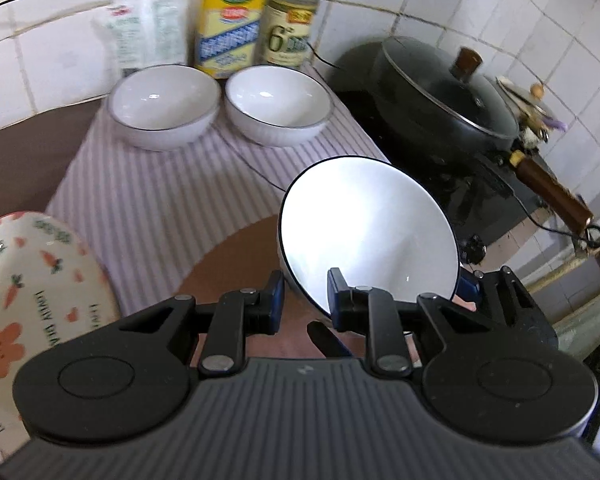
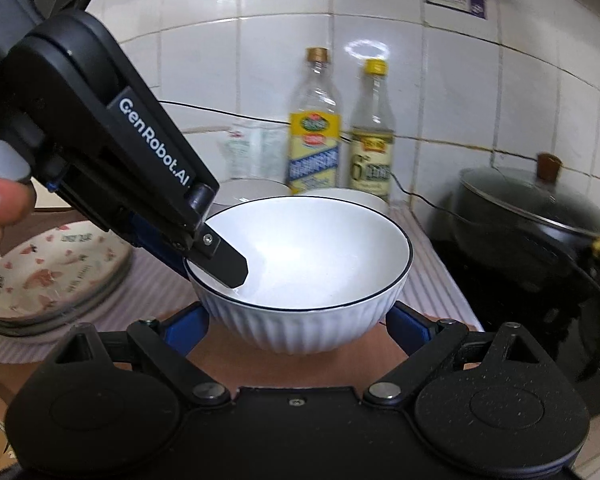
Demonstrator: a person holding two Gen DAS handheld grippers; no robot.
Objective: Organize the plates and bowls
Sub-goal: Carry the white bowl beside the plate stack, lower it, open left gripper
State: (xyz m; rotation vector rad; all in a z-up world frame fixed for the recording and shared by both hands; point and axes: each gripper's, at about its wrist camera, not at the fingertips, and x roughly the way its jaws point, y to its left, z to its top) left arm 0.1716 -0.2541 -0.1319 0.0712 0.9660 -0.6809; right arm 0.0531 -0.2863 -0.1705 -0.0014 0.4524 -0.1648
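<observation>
Surface: striped cloth point(image 1: 148, 200) lying beyond both jaws.
Left gripper point(image 2: 216, 258): angling steeply downward, jaws pinching the white bowl point(image 2: 308, 256) rim.
Right gripper point(image 2: 300, 332): pointing gently downward, wide jaws flanking the bowl's sides; contact unclear.

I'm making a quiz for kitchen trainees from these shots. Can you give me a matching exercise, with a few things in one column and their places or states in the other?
Things:
1. white ribbed bowl with a dark rim
2. stack of carrot-patterned plates
3. black lidded pan
4. yellow-labelled oil bottle

Places or states:
A. against the tiled wall
B. on the dark stove
C. gripped at its rim by the left claw
D. on the striped cloth's left edge

Pairs: 1-C, 2-D, 3-B, 4-A
</observation>
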